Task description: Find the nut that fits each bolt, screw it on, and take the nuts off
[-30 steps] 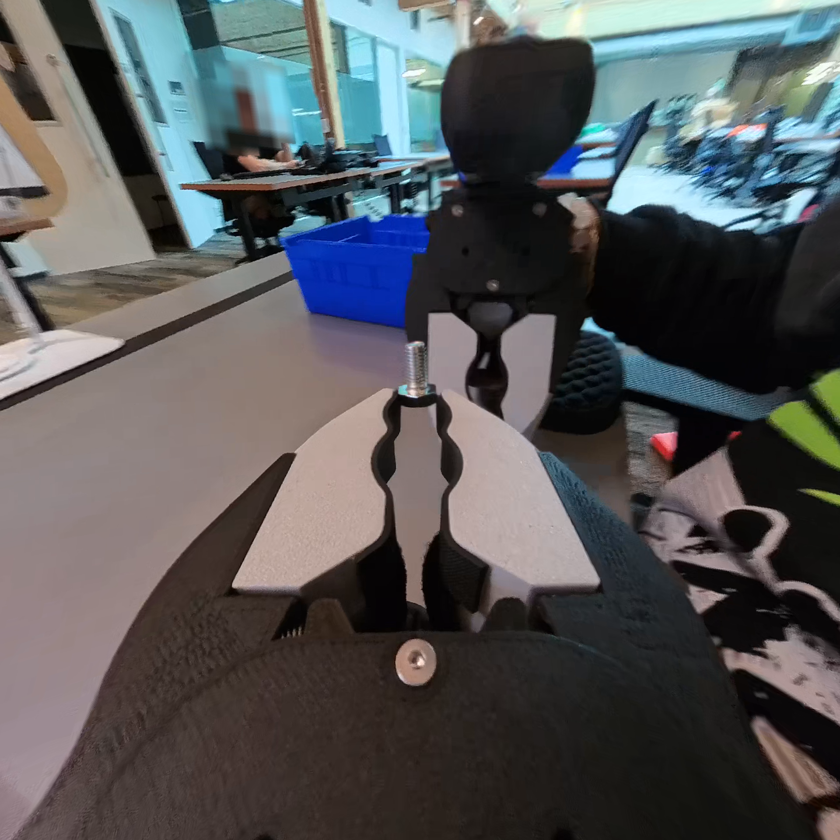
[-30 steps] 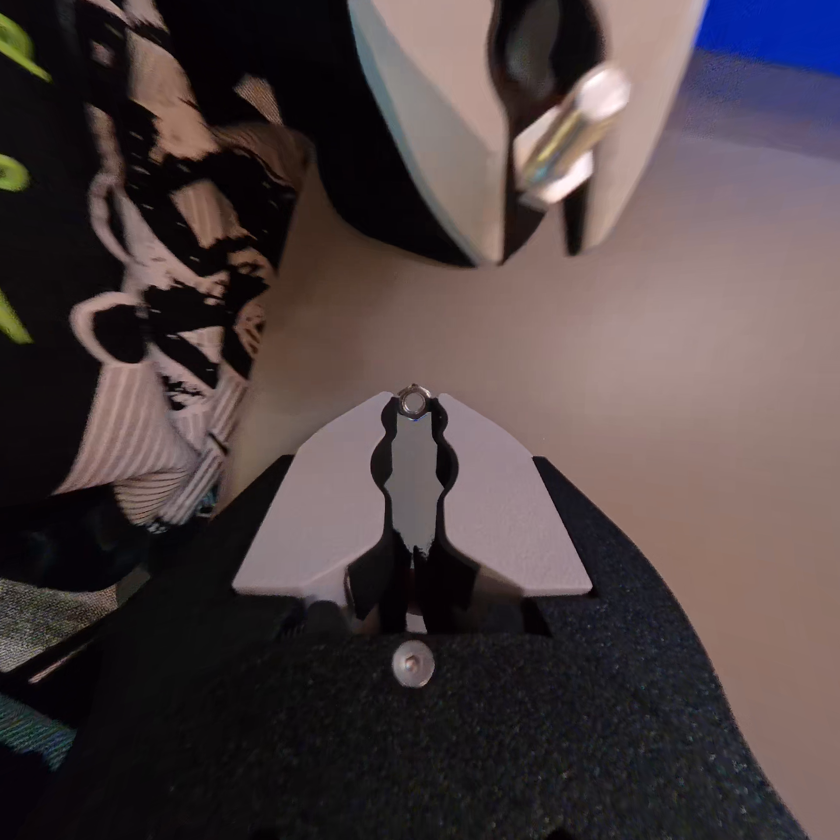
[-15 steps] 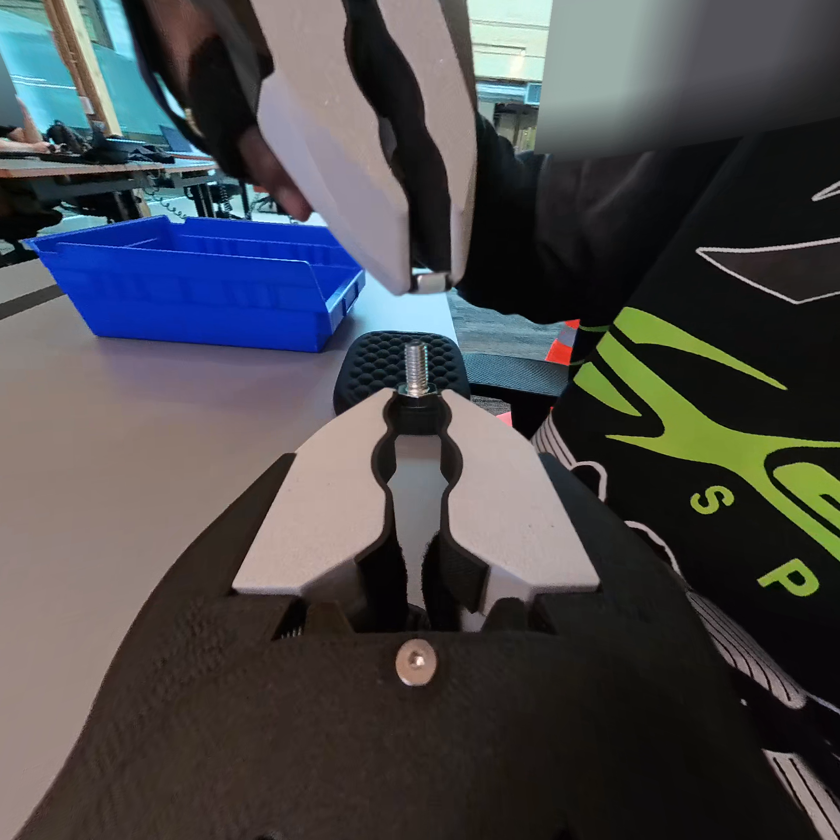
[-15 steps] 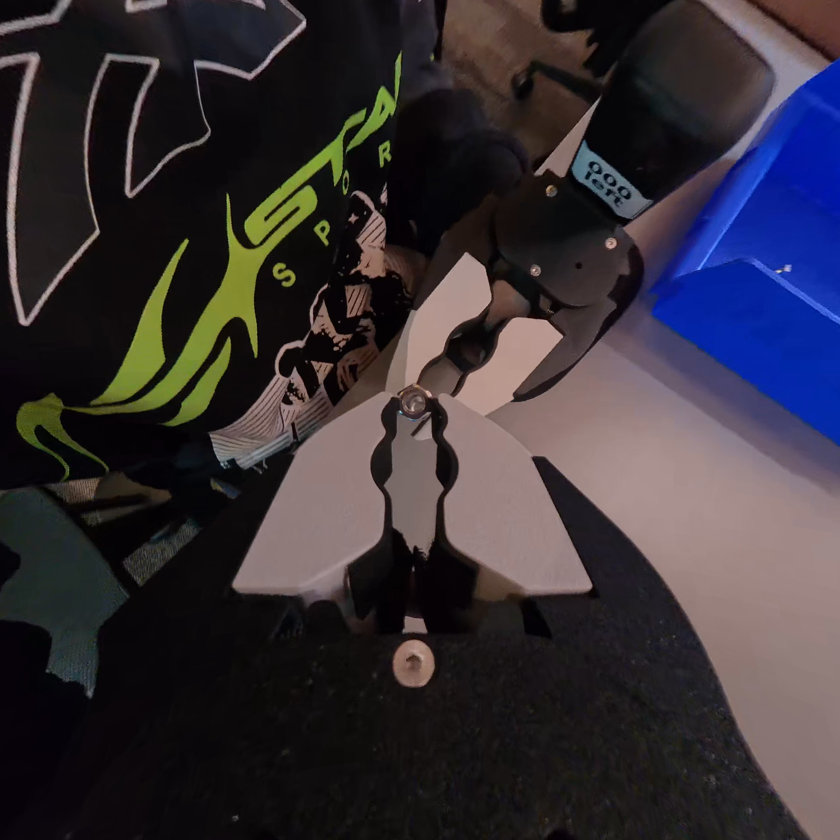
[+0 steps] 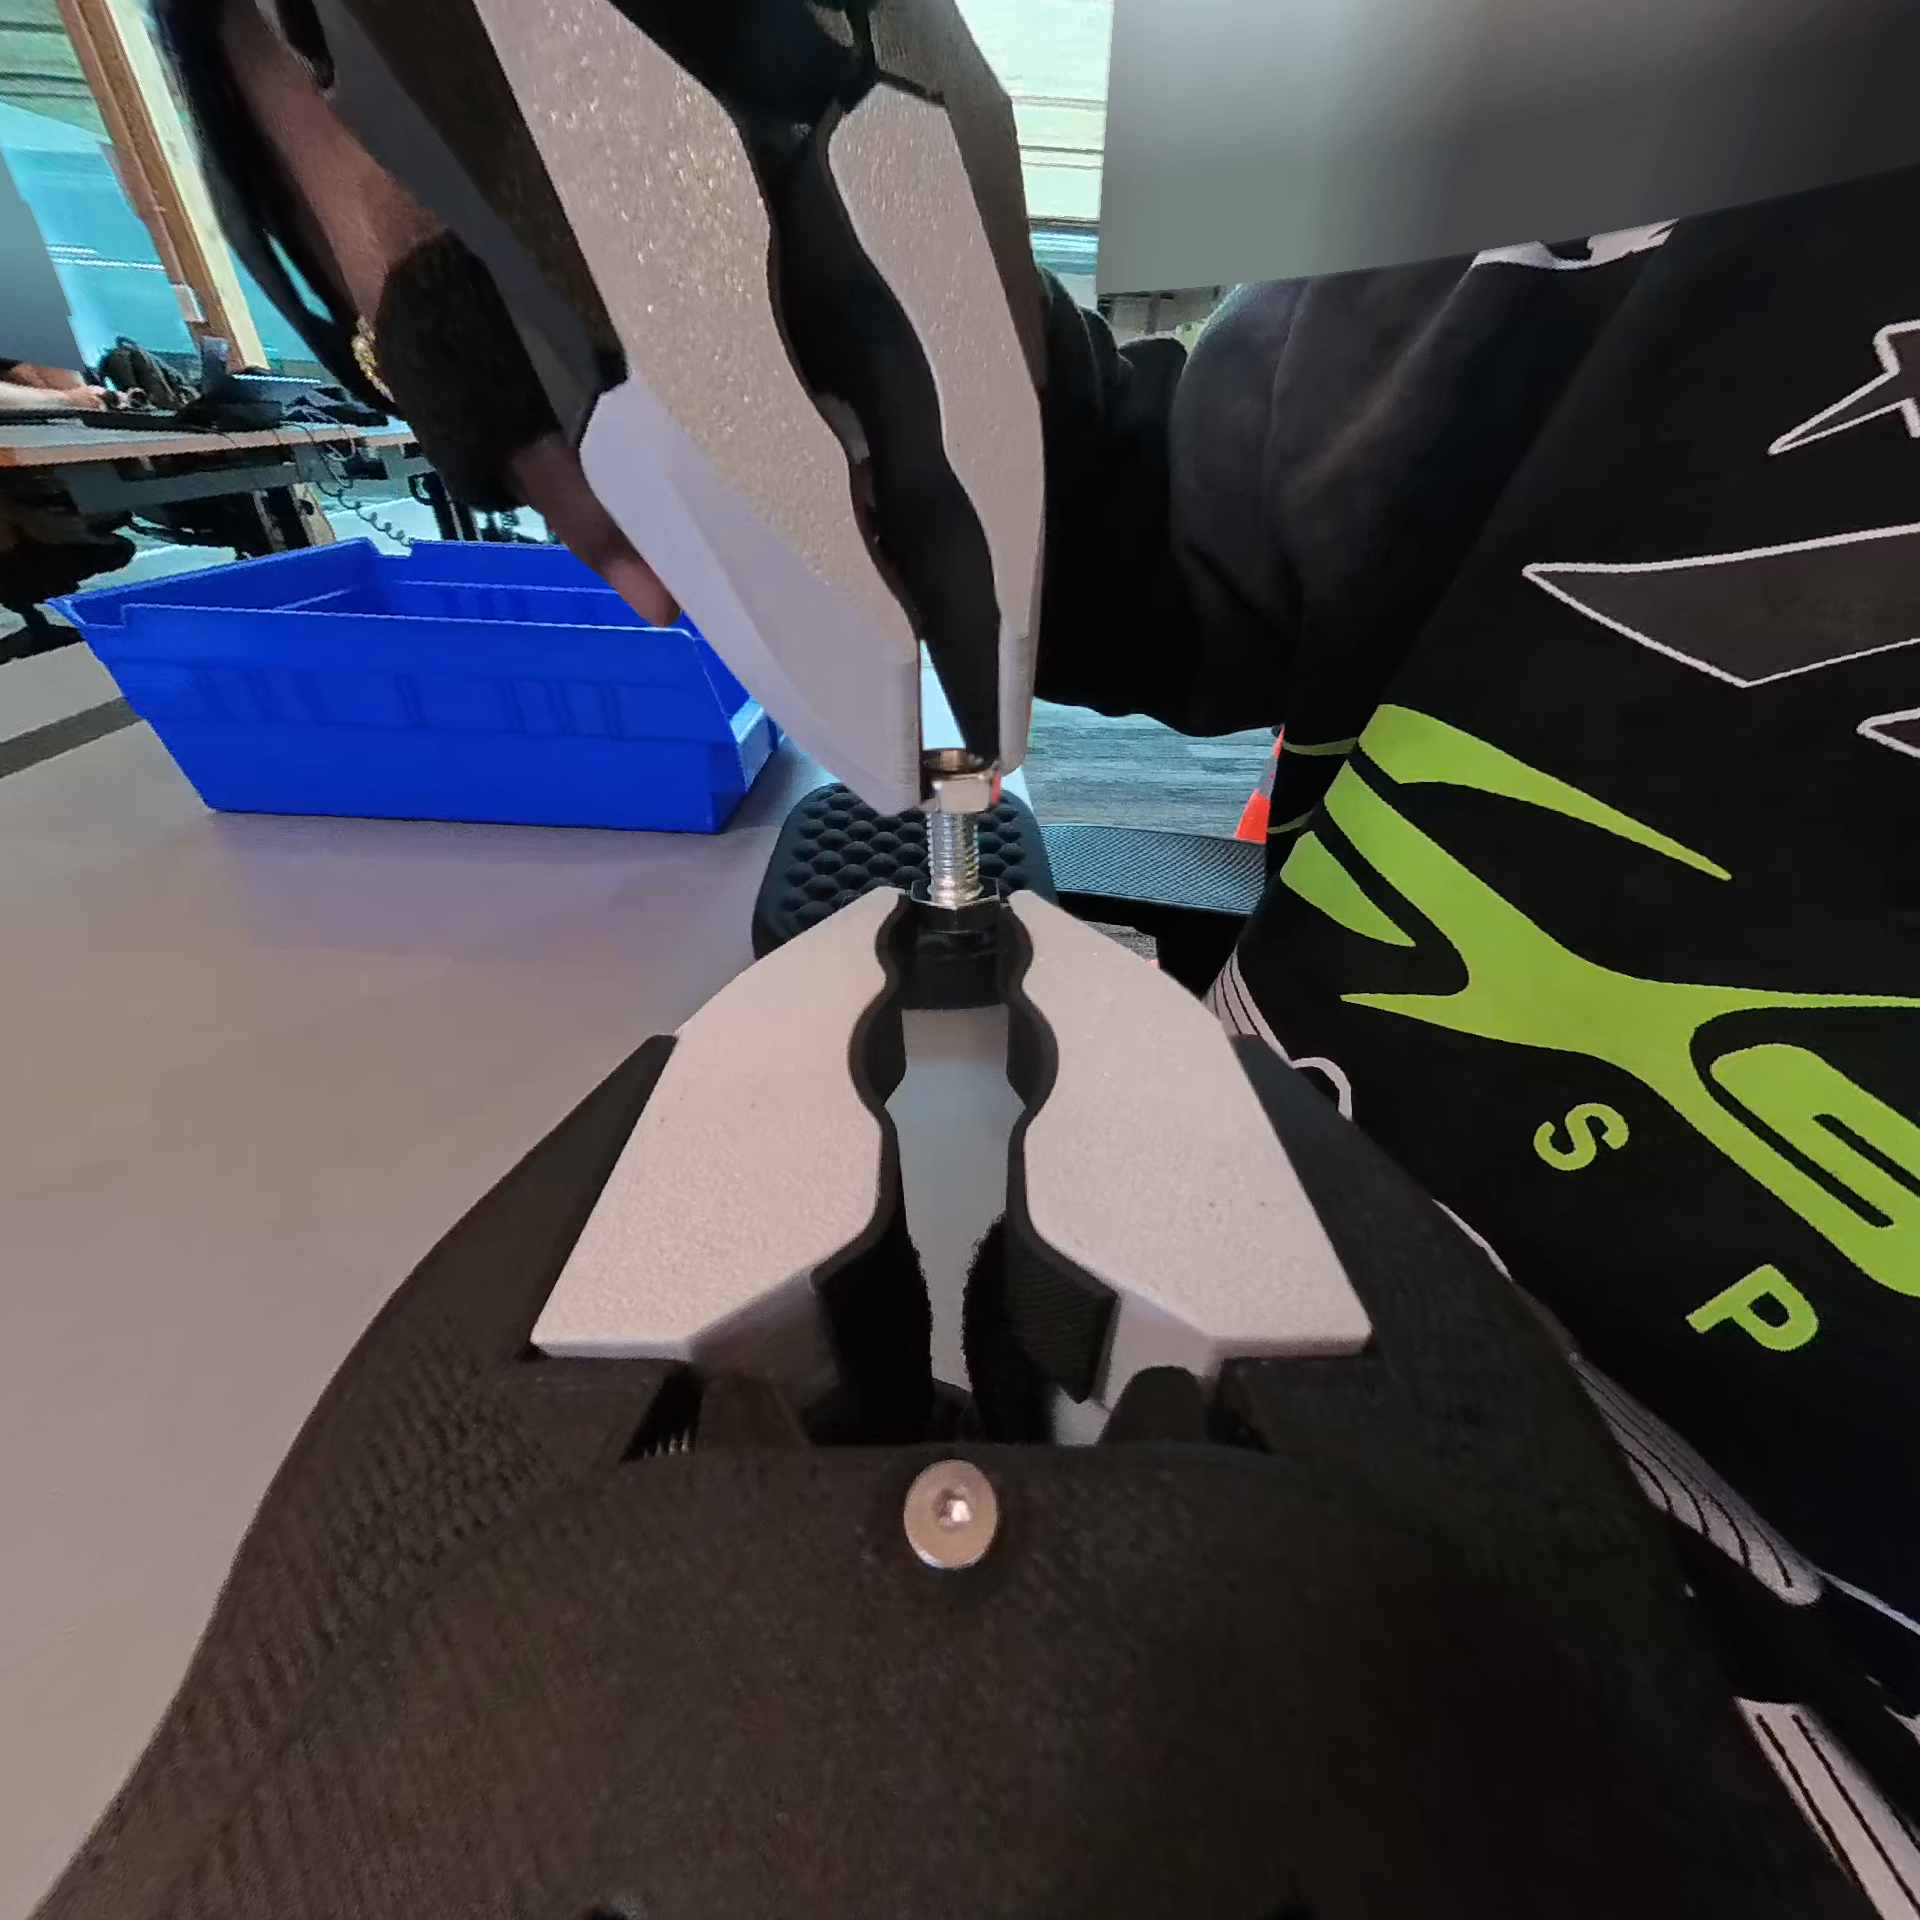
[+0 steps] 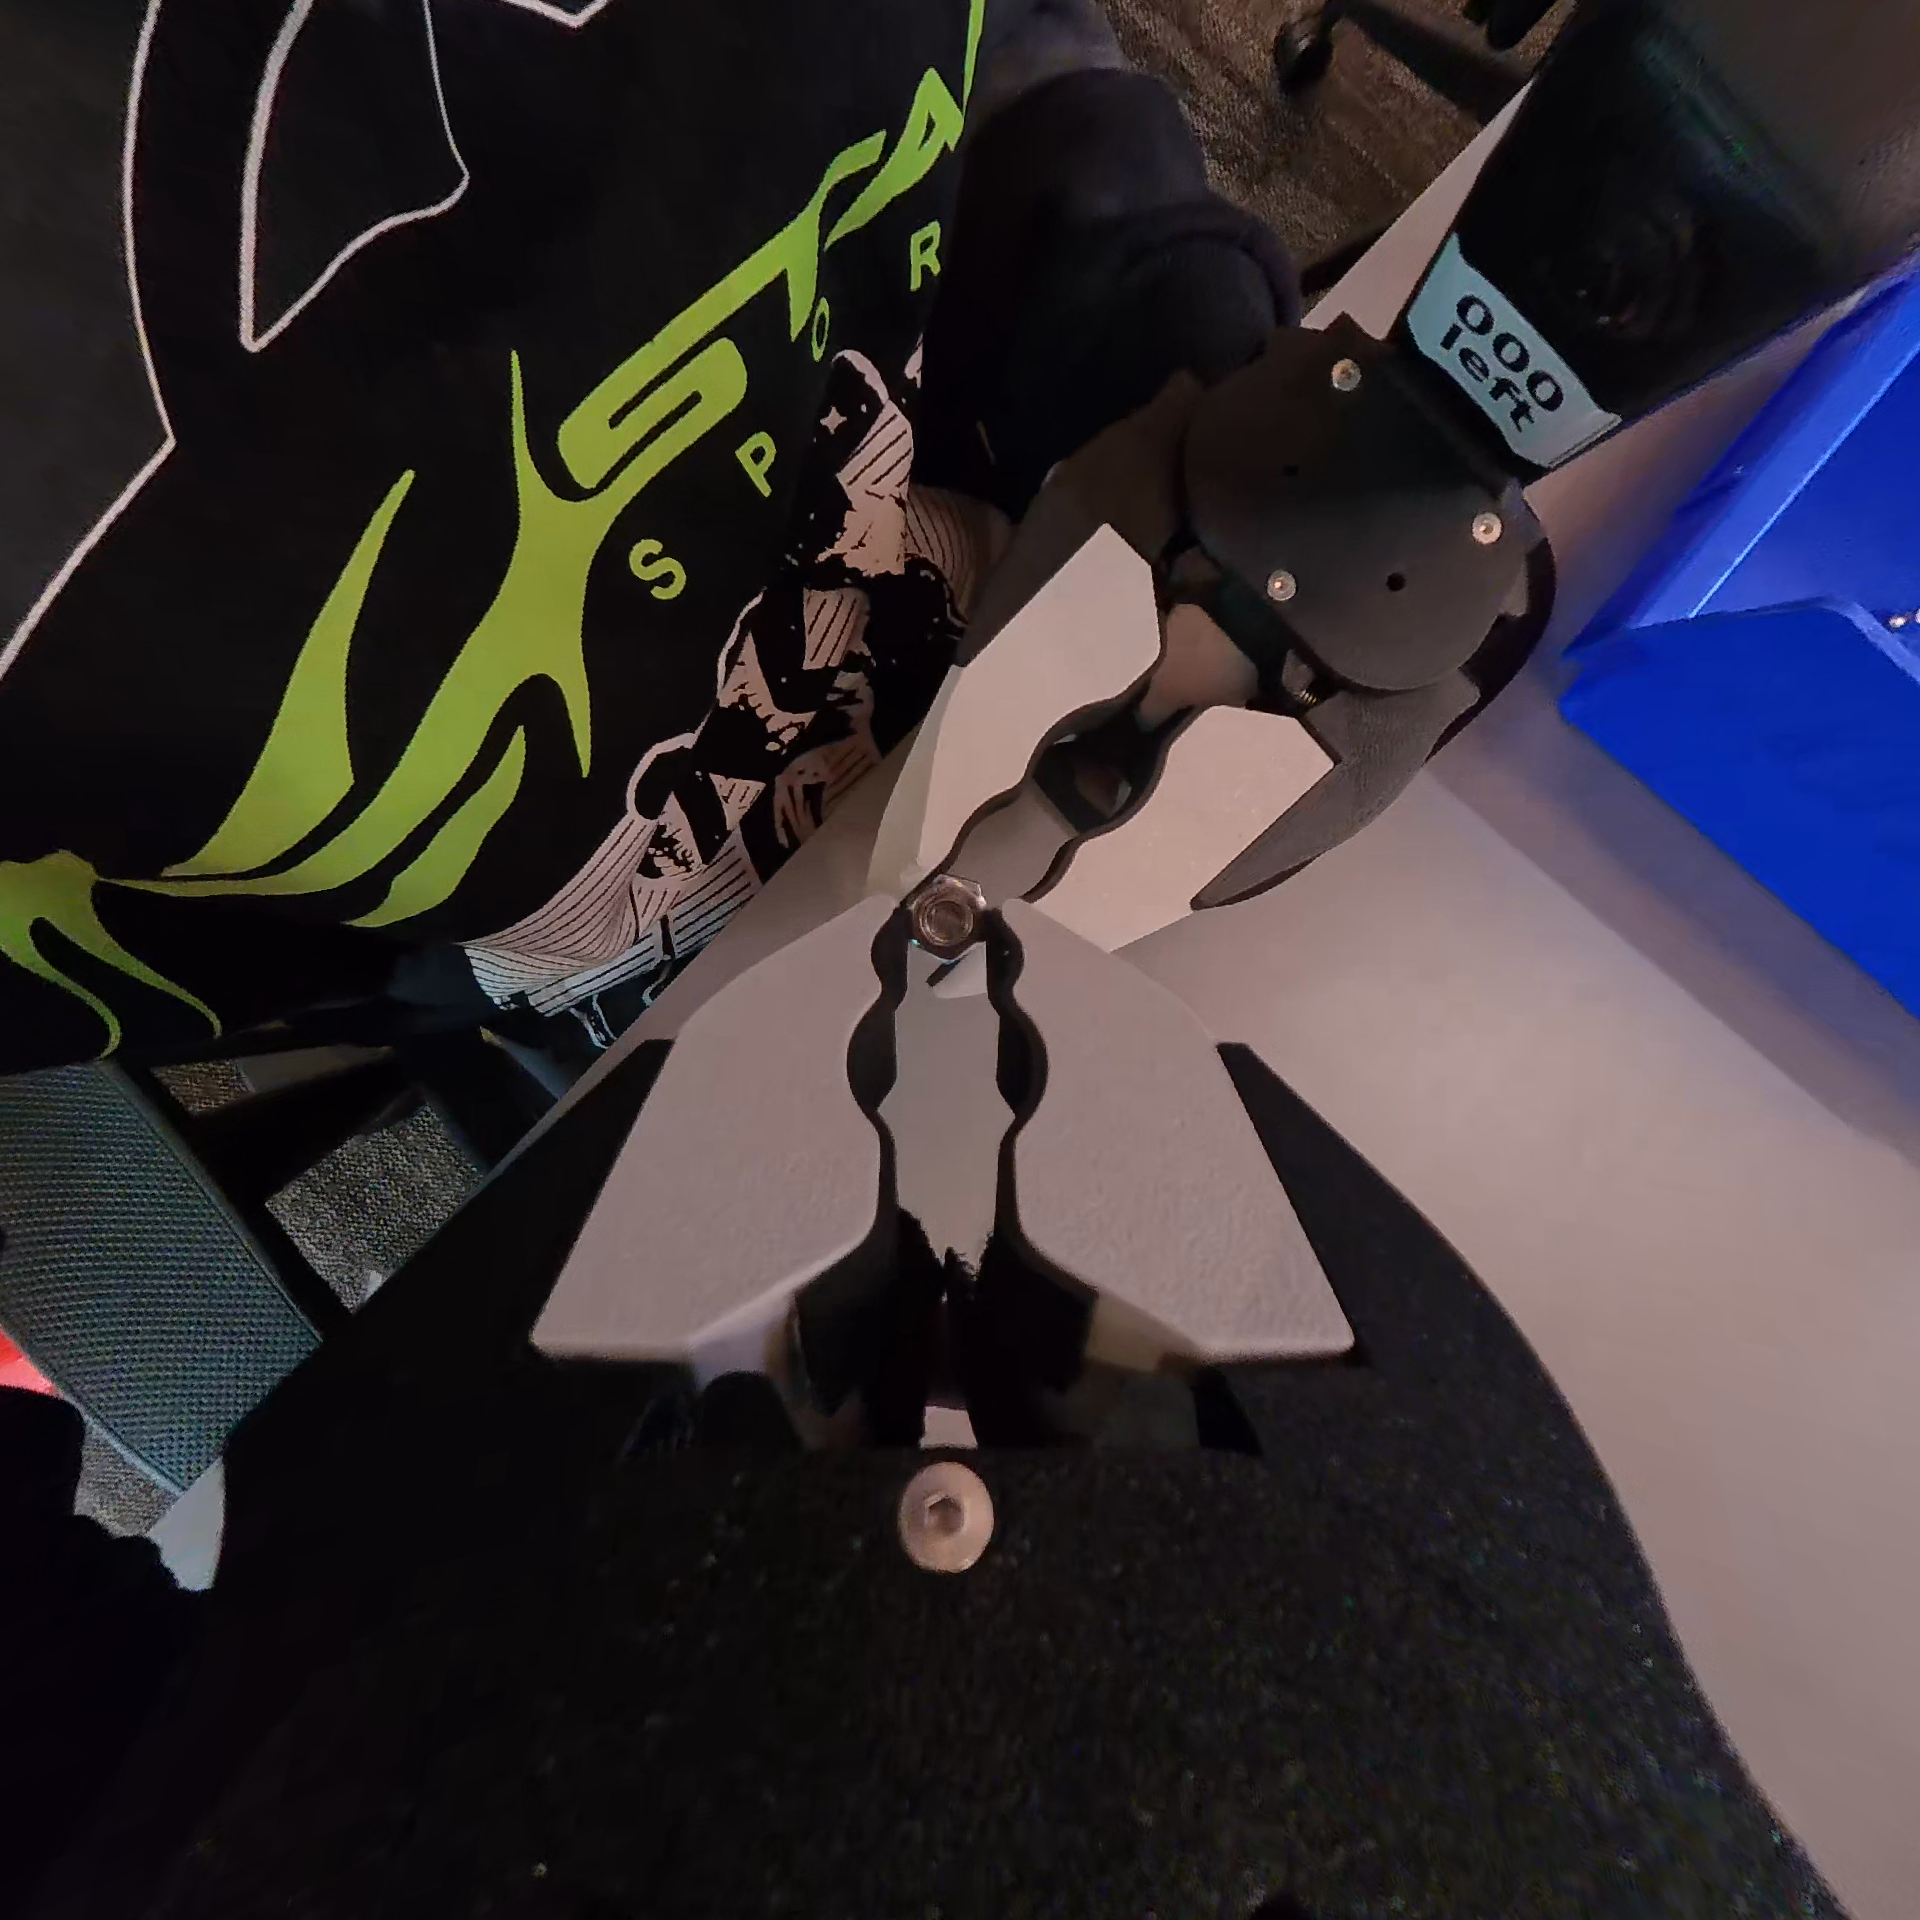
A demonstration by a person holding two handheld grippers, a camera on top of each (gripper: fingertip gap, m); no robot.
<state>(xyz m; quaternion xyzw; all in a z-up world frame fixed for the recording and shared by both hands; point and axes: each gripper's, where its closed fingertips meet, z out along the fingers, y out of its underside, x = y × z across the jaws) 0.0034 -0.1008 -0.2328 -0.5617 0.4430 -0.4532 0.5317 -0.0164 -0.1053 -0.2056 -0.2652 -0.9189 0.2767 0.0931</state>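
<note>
Between the tips of the left tongs (image 5: 954, 902) stands a pinched bolt (image 5: 950, 860), its top meeting the nut (image 5: 960, 792) pinched by the right tongs (image 5: 962, 764) above.

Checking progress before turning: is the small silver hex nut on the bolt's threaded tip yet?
On the tip: the small silver hex nut caps the threaded steel bolt; whether threads engaged, cannot tell.

Two tongs (left (image 5: 957, 902), right (image 6: 943, 928)), one bolt (image 5: 950, 858), one nut (image 5: 959, 792), one blue bin (image 5: 416, 686), one table (image 5: 312, 1039)

Close opposed wrist views, shared nut (image 5: 961, 781)
</note>
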